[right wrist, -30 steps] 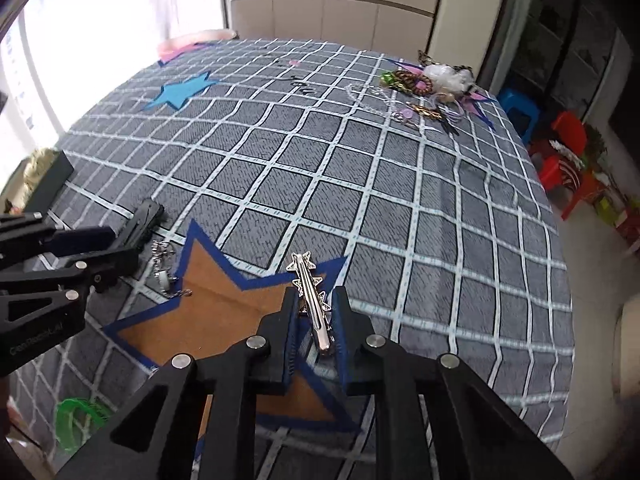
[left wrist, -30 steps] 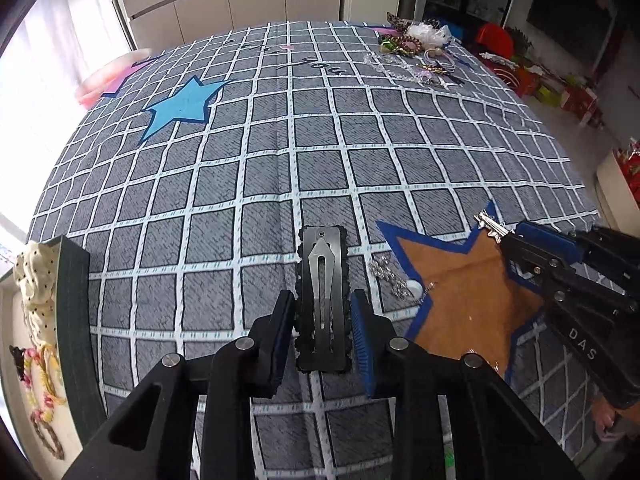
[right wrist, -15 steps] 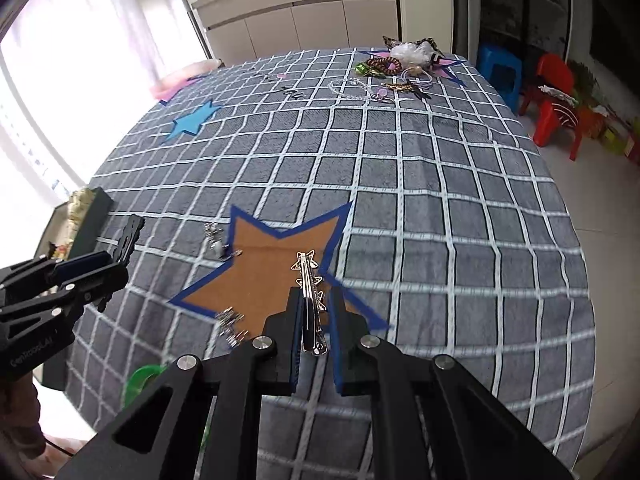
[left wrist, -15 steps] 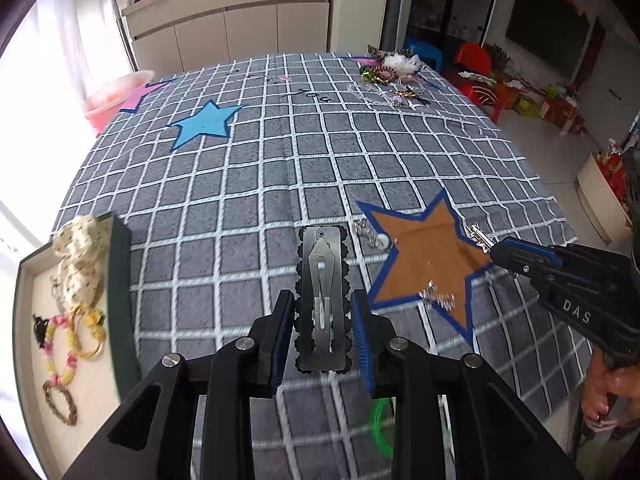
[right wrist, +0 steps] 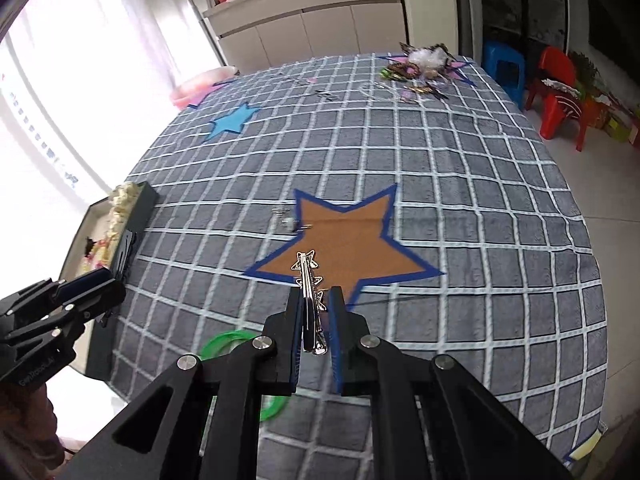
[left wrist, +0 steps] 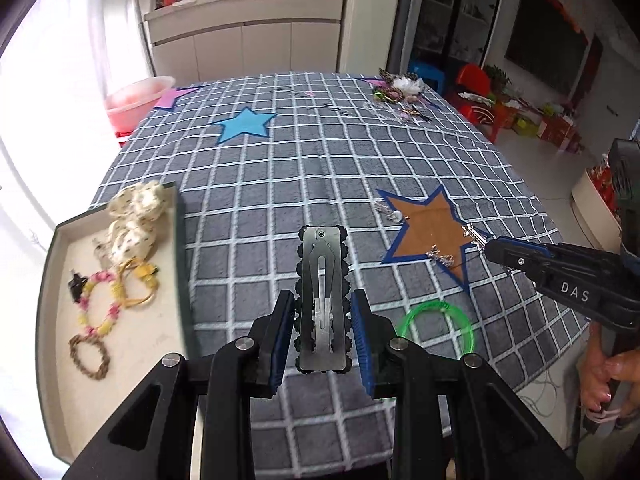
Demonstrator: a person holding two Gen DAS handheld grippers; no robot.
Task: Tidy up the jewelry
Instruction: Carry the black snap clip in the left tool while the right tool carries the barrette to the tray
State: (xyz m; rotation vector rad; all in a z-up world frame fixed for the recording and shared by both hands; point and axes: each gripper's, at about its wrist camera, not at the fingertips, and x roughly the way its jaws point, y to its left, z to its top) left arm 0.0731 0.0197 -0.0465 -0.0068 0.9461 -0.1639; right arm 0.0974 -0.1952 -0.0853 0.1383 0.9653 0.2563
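Left fingers clamp a snap clip, right fingers a star clip; only left view reveals tray contents.

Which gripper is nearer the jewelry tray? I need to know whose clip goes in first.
Left. The left gripper, holding the black snap clip, is beside the jewelry tray; the right gripper sits farther away, near the brown star.

Bright daylight is pouring through the sheer curtain left of the fingers. Ahead of them, cream cabinets are standing beside dark glass doors. Red plastic chairs are sitting on pale floor tiles off to the right.
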